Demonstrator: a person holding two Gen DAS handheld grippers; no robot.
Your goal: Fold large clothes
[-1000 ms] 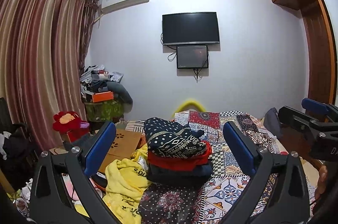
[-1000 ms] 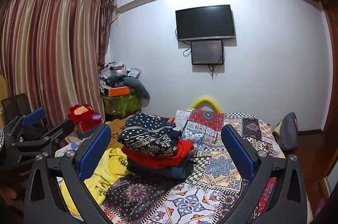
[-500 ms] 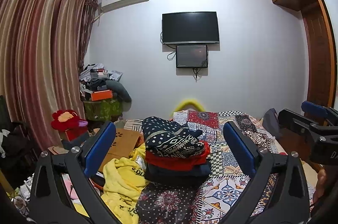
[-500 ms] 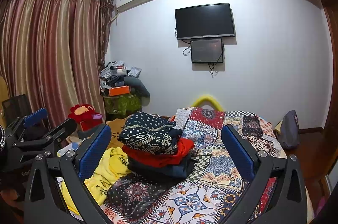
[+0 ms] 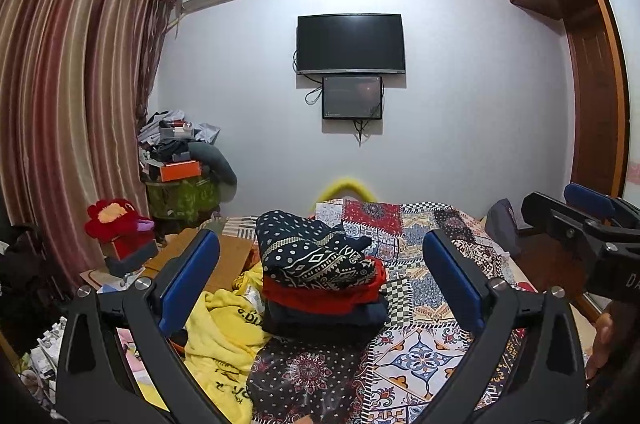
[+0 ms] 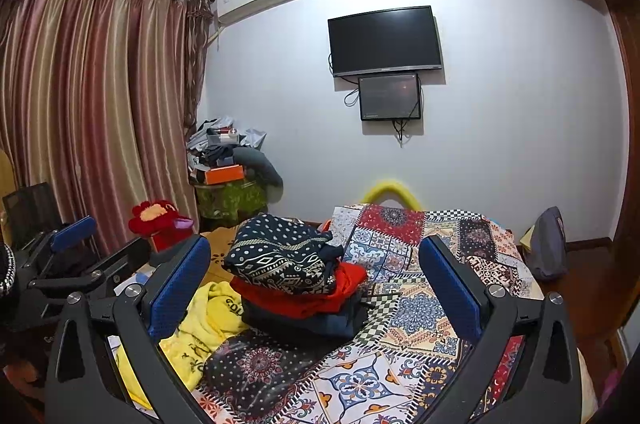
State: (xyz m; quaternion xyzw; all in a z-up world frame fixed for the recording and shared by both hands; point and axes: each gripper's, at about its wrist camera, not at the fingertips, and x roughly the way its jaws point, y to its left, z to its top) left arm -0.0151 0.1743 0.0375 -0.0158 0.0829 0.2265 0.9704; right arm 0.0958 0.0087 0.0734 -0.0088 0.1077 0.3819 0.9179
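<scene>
A stack of folded clothes [image 5: 320, 276] sits on the patterned bedspread [image 5: 424, 304]: a navy patterned piece on top, a red one under it, dark ones below. It also shows in the right wrist view [image 6: 296, 276]. A crumpled yellow garment [image 5: 224, 340] lies at the bed's left edge, also seen in the right wrist view [image 6: 200, 328]. My left gripper [image 5: 320, 272] is open and empty, held above the bed short of the stack. My right gripper [image 6: 316, 272] is open and empty, likewise short of the stack. Each gripper shows at the edge of the other's view.
A cardboard box [image 5: 224, 256] and a red plush toy [image 5: 116, 220] stand left of the bed. A cluttered pile [image 5: 180, 160] fills the corner by the curtains [image 5: 60, 124]. A TV [image 5: 350, 42] hangs on the far wall. A wardrobe [image 5: 592, 84] stands on the right.
Both views have shifted slightly; the stack sits a touch lower and nearer. Both grippers stay open and empty.
</scene>
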